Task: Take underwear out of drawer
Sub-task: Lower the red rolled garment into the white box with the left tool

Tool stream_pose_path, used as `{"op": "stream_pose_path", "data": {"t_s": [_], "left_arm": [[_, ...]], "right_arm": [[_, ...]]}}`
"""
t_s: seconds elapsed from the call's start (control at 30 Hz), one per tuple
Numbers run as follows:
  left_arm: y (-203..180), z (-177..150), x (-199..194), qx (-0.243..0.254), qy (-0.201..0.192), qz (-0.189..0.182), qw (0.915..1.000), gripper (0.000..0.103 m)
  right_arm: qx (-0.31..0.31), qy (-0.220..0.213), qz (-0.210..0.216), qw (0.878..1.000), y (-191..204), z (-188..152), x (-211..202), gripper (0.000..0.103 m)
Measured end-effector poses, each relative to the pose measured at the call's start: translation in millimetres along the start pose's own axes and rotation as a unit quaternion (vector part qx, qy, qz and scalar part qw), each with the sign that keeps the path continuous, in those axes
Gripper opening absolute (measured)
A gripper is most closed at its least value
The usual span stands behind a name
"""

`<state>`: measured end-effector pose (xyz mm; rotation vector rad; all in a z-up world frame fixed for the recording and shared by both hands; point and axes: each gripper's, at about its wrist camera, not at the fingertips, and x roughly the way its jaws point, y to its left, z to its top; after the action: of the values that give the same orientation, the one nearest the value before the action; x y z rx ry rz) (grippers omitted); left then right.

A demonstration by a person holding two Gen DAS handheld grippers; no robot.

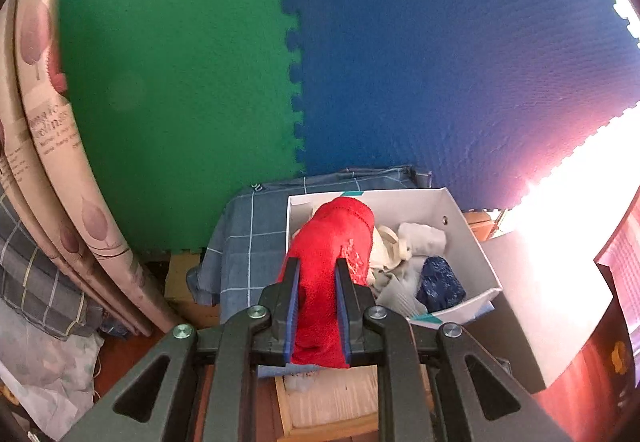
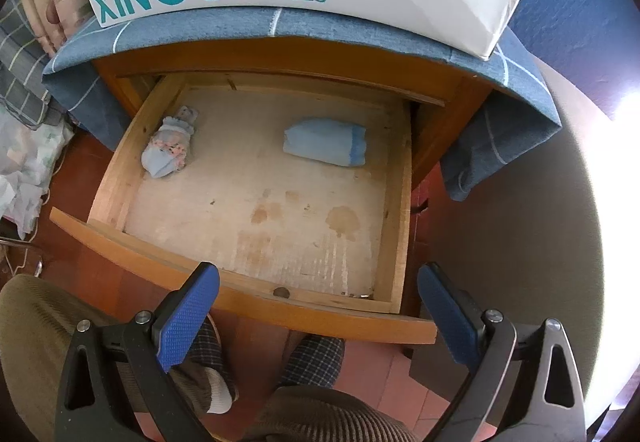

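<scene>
The left gripper (image 1: 316, 274) is clamping a rolled red underwear (image 1: 334, 262) between its blue pads, the roll sticking out forward past the fingertips. It is angling downward, holding the red roll over the near edge of a white shoe box (image 1: 472, 242) that is sitting on a blue checked cloth (image 1: 244, 242). Inside the box, other rolled pieces in grey, cream and dark blue are lying together. Behind, green and blue foam mats (image 1: 440, 62) are covering the wall.

The right gripper (image 2: 318, 306) is pointing steeply down over the front of the open wooden drawer (image 2: 248, 306), its jaws standing wide apart with nothing between them. Below it, the person's knees and checked slippers are showing. Farther in the drawer, a light blue roll (image 2: 326, 146) is lying toward the back right, and a smaller patterned blue roll (image 2: 170, 148) is resting against the left wall, the two well apart.
</scene>
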<state>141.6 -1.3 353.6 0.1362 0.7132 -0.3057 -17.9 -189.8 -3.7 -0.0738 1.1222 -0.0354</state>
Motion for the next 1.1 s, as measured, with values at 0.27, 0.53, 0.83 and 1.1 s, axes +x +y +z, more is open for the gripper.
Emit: {"op": "stream_pose_path", "data": {"t_s": [0.27,0.53,0.83,1.1], "left_arm": [[-19.8,3.9,57.9,0.016,0.027,0.015,0.9994,0.016],[-30.9,-1.8,117.7,0.018,0.051,0.031,0.9981,0.016],[-26.2,-29.6,177.1,0.016,0.105,0.054,0.9928,0.017],[-19.1,-37.0,185.8,0.008,0.116,0.052,0.9918,0.024]], "right_arm": [[0.015,0.000,0.004,1.000,-5.8,0.0,1.4,0.098],[0.025,0.000,0.015,1.000,-9.3,0.1,1.8,0.098],[0.034,0.001,0.031,0.999,-10.9,1.3,2.5,0.098],[0.035,0.000,0.032,0.999,-9.1,1.3,2.2,0.098]]}}
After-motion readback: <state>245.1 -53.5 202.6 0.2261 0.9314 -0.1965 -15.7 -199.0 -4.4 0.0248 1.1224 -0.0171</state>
